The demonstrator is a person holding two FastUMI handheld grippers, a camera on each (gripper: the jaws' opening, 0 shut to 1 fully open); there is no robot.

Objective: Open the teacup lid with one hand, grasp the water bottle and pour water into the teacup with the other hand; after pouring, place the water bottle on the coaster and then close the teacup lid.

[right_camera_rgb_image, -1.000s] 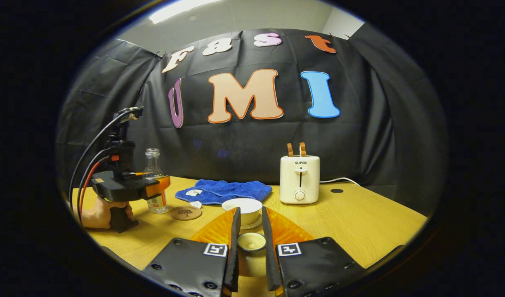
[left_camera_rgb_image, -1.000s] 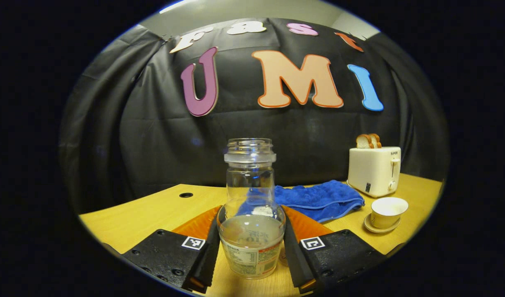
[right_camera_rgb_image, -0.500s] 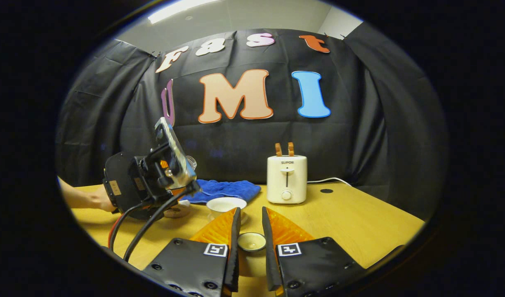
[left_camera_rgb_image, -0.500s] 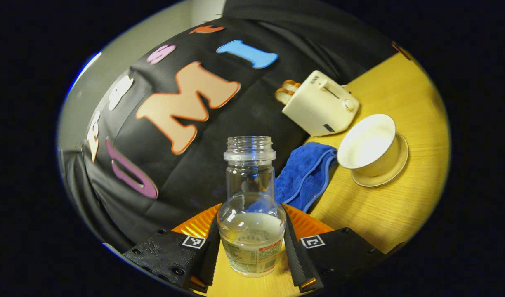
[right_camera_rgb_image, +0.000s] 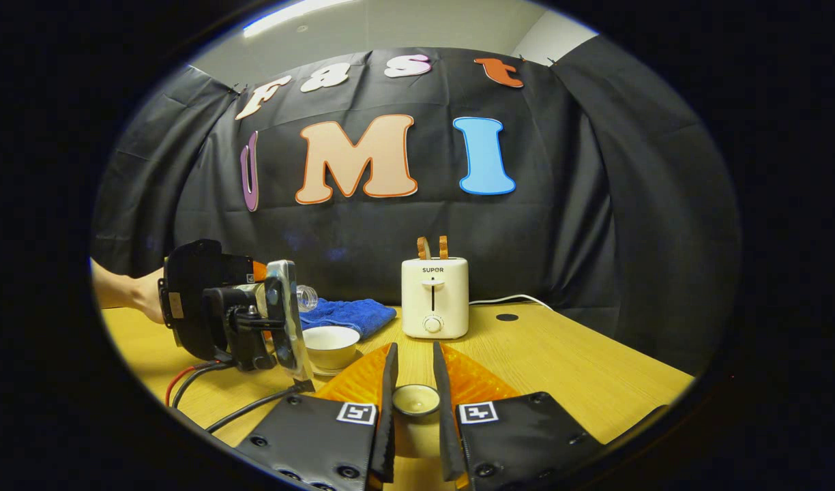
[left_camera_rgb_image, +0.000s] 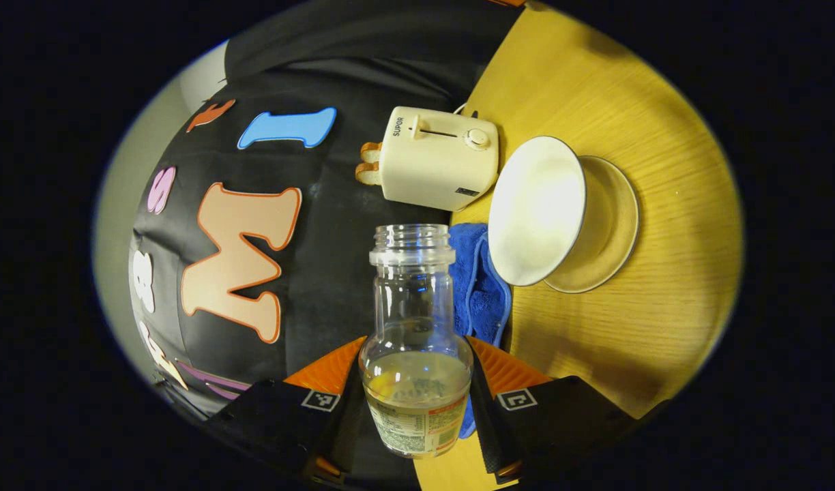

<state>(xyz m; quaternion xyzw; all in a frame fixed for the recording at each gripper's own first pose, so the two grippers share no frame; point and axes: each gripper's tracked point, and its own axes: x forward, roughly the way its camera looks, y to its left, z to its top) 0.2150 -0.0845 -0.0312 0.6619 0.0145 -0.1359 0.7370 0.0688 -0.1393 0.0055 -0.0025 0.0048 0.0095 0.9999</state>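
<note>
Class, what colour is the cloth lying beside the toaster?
Blue; the cloth shows best in the right gripper view.

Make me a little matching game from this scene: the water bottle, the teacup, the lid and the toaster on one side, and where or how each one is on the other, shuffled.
Things:
1. water bottle
2. teacup
3. teacup lid
4. toaster

States:
A. holds two slices of bread
B. open, on its saucer
C. gripped between the right gripper's fingers
D. uncapped, tipped sideways in the left gripper

Pairs: 1-D, 2-B, 3-C, 4-A
</note>
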